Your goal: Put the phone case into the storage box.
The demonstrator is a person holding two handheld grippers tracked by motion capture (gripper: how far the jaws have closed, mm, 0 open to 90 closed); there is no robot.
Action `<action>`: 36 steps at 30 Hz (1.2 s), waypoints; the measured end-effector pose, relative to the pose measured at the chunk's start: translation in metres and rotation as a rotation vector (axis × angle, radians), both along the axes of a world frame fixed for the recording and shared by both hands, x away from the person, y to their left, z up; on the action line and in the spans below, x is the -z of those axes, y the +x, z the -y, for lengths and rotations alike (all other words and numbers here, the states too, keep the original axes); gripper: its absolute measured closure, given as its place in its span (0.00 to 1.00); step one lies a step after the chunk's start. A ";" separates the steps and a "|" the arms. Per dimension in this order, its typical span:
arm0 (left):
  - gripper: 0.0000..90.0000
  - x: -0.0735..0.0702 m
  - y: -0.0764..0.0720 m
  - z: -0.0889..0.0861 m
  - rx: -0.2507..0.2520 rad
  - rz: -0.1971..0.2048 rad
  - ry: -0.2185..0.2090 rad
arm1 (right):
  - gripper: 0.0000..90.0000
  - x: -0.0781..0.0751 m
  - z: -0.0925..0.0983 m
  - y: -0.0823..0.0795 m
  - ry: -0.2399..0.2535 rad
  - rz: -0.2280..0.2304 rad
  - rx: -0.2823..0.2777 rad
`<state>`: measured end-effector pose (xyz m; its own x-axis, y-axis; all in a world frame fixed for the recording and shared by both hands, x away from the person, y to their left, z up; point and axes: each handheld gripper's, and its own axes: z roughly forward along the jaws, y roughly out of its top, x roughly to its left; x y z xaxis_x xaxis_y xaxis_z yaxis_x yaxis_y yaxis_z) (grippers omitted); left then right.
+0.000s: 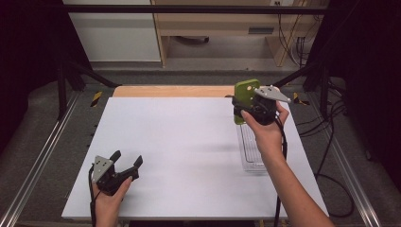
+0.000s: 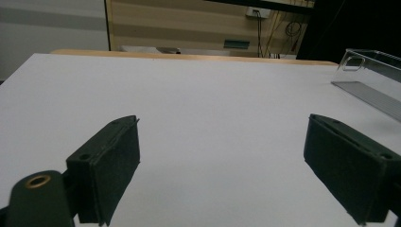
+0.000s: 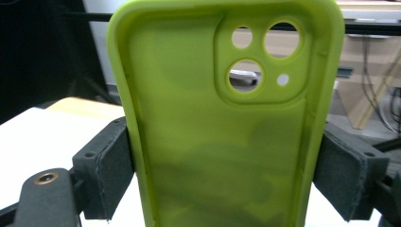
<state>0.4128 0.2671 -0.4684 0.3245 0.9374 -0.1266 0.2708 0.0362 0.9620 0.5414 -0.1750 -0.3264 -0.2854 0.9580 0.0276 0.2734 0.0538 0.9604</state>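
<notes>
unmarked green phone case (image 3: 222, 142)

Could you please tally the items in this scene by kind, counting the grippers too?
Green phone case: 1
Clear plastic tray: 1
Grippers: 2, left gripper and right gripper
Total: 4

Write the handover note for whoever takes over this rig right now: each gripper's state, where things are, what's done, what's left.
Right gripper: shut on the green phone case, held upright in the air above the clear tray's far end.
Left gripper: open, holding nothing, low over the white table, near-left.
Done: case gripped and lifted.
Left: probably setting the case down, perhaps in the tray; the goal is not certain.
</notes>
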 end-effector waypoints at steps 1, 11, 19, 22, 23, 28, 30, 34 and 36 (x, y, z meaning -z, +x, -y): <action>0.12 0.000 0.000 0.000 0.002 0.001 0.000 | 0.18 0.001 0.002 0.005 0.007 0.000 0.012; 0.12 0.001 0.000 0.002 0.003 -0.002 -0.008 | 0.18 0.020 0.023 0.058 0.031 -0.013 0.125; 0.12 0.001 0.001 0.002 0.000 -0.007 0.004 | 0.18 0.036 0.031 0.078 0.057 -0.005 0.178; 0.12 0.002 0.001 0.002 0.001 -0.006 0.001 | 0.18 0.038 0.034 0.083 0.076 0.000 0.202; 0.12 0.002 0.001 0.002 0.002 -0.006 0.001 | 0.18 0.039 0.035 0.084 0.081 0.000 0.210; 0.12 0.001 0.001 0.003 0.006 -0.002 0.004 | 0.18 0.041 0.038 0.088 0.086 -0.007 0.224; 0.12 0.001 0.000 0.003 0.006 -0.002 0.004 | 0.18 0.043 0.037 0.089 0.084 -0.010 0.231; 0.12 0.001 0.000 0.002 0.003 0.000 0.000 | 0.18 0.046 0.036 0.092 0.085 -0.015 0.234; 0.12 0.001 0.000 0.002 0.002 0.000 -0.001 | 0.18 0.047 0.034 0.093 0.085 -0.014 0.236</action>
